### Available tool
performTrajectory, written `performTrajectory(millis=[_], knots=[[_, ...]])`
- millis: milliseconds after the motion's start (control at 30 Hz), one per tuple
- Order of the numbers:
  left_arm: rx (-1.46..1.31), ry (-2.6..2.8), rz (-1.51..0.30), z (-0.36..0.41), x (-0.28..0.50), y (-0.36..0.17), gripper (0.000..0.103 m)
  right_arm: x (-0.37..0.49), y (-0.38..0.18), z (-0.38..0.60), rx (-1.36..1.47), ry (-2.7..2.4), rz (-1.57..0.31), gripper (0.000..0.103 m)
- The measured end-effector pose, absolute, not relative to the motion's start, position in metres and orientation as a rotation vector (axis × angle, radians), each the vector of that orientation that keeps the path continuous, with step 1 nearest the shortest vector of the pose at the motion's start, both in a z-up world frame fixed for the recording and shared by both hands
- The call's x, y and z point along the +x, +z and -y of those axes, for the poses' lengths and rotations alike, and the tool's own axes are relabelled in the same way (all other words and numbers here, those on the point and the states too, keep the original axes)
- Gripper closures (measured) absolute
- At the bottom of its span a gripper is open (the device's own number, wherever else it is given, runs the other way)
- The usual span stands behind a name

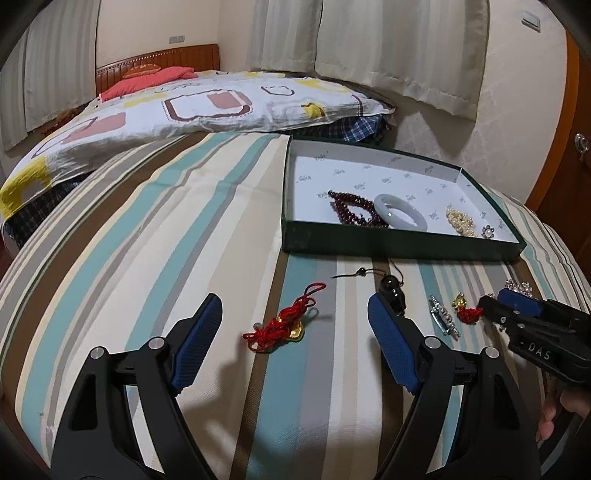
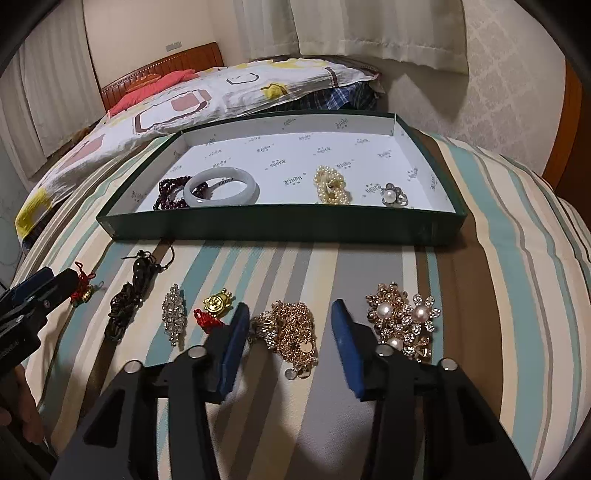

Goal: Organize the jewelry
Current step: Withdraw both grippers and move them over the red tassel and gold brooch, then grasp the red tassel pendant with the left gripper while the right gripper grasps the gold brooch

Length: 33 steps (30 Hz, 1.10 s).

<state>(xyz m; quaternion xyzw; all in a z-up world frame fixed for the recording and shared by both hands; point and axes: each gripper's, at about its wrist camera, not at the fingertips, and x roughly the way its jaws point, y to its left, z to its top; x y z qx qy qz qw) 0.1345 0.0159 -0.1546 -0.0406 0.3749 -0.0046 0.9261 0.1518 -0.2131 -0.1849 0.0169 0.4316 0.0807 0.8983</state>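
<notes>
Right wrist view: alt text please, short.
The right gripper hangs with open jaws either side of a gold-coloured chain necklace on a striped bedspread, other jewelry alongside. Beyond, a dark green shallow box holds a pale jade bangle.

Home bedroom. A bed with a striped cover filled most of both views, with a wooden headboard at the far end, a red pillow against it and a patterned quilt bunched across the mattress. Pale curtains hung along the walls, a wall switch sat high on the right, and a wooden door with a knob stood at the right edge.
</notes>
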Motion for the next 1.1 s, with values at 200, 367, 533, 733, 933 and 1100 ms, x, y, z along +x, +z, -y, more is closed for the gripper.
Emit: performTrajectory(millis=[200,367,533,733,933,1100], knots=[[-0.095,-0.002,-0.783,-0.021,0.137,-0.16,0.024,0.148,-0.184,0.217,0.052,0.191,-0.89,0.088],[-0.104,0.0,-0.793,-0.027,0.141,-0.162,0.033,0.143,-0.18,0.222,0.072,0.19,-0.861,0.09],[-0.097,-0.006,-0.809,-0.028,0.145,-0.165,0.046,0.138,-0.18,0.223,0.081,0.197,-0.854,0.09],[-0.095,-0.032,-0.833,-0.028,0.149,-0.17,0.068,0.137,-0.179,0.224,0.093,0.203,-0.854,0.09],[-0.093,-0.065,-0.836,-0.027,0.147,-0.171,0.09,0.134,-0.177,0.225,0.104,0.202,-0.844,0.09],[-0.078,-0.066,-0.813,-0.025,0.143,-0.168,0.093,0.131,-0.175,0.227,0.113,0.2,-0.825,0.091]])
